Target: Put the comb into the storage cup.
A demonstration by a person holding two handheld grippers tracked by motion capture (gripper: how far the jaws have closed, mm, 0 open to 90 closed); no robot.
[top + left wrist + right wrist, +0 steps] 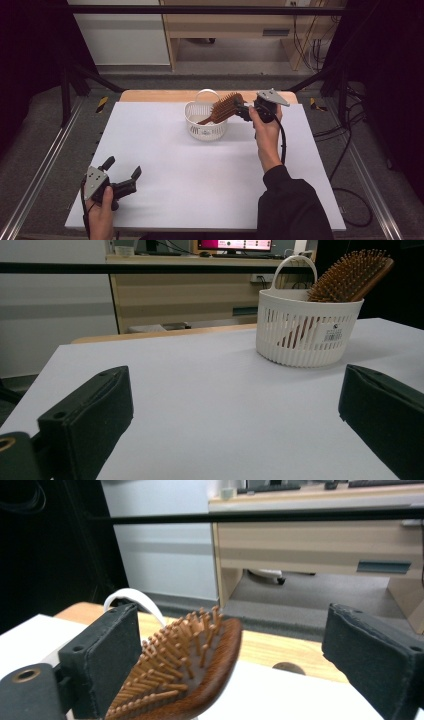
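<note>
Wooden hairbrush (187,672) between open tool (235,650) jaws

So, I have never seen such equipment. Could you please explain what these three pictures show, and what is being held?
A person holds a two-jaw tool in each hand. One picture looks down from above; the other two come from cameras on the tools. On the white table stands a white slotted plastic basket with a brown wooden hairbrush leaning in it. The right gripper is open around the brush head, the pads not pressing it. The left gripper rests open, holding nothing.
</note>
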